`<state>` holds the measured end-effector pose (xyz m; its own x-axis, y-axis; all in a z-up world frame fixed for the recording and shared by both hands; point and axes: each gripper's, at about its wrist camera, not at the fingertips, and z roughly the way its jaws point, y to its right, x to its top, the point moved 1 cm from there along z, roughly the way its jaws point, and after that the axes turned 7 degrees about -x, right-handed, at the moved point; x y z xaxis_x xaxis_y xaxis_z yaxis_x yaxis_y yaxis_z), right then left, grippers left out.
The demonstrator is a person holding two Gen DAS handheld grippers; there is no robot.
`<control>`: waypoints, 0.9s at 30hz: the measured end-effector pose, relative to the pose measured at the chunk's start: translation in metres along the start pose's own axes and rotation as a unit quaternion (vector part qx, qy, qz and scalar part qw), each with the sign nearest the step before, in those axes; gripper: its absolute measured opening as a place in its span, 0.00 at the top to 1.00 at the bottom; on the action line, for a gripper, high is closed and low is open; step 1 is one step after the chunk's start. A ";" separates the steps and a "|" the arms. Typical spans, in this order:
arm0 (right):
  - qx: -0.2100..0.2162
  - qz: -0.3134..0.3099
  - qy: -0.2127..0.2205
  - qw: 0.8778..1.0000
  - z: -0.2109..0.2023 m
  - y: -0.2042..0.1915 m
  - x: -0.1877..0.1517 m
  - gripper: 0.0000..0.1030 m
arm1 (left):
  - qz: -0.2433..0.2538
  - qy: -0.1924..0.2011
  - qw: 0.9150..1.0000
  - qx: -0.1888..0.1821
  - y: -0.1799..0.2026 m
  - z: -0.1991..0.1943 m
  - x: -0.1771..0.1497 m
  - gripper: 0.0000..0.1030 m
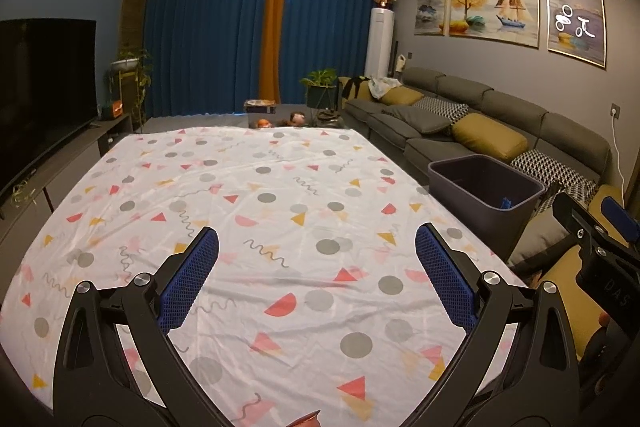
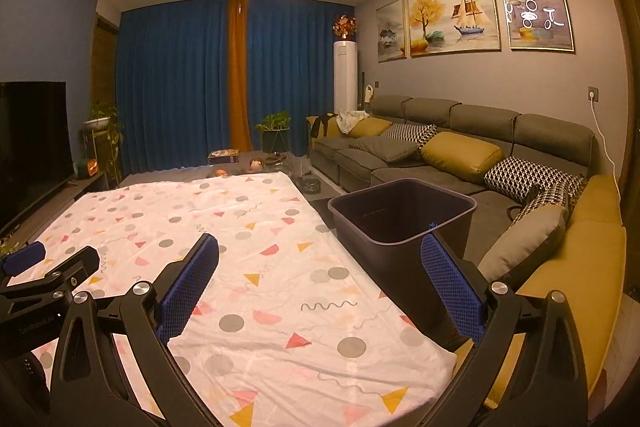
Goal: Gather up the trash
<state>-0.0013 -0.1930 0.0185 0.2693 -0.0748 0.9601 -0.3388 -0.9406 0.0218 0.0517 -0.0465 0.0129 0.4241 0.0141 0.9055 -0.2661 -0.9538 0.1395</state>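
A dark grey trash bin (image 1: pixel 486 193) stands off the table's right edge; it also shows in the right wrist view (image 2: pixel 402 215), with a small blue scrap inside near its rim (image 1: pixel 506 203). My left gripper (image 1: pixel 316 247) is open and empty above the patterned tablecloth (image 1: pixel 256 195). My right gripper (image 2: pixel 320 251) is open and empty over the table's right edge, just short of the bin. A small orange-pink scrap (image 1: pixel 306 419) peeks in at the bottom edge of the left wrist view, on the cloth. The right gripper's body shows at the right of the left wrist view (image 1: pixel 592 247).
A grey sofa (image 2: pixel 440 155) with yellow and patterned cushions runs along the right wall behind the bin. A TV (image 1: pixel 40 87) on a low cabinet stands at the left. Potted plants, toys and a box lie on the floor beyond the table, before blue curtains.
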 end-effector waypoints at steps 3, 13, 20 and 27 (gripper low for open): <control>0.000 0.001 0.000 1.000 0.000 0.000 0.000 0.05 | 0.000 -0.001 1.000 0.000 0.000 0.001 -0.001 0.06; 0.002 0.004 0.001 1.000 -0.001 0.001 0.002 0.05 | 0.001 -0.003 1.000 -0.002 0.001 0.001 -0.002 0.06; 0.001 0.007 0.002 1.000 -0.002 0.001 0.003 0.05 | 0.003 -0.003 1.000 -0.003 0.002 0.002 -0.003 0.06; 0.002 0.007 0.004 1.000 -0.003 0.001 0.003 0.05 | 0.002 -0.003 1.000 -0.003 0.002 0.002 -0.002 0.06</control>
<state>-0.0039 -0.1935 0.0228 0.2575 -0.0858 0.9624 -0.3390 -0.9408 0.0068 0.0523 -0.0494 0.0105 0.4281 0.0082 0.9037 -0.2738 -0.9518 0.1383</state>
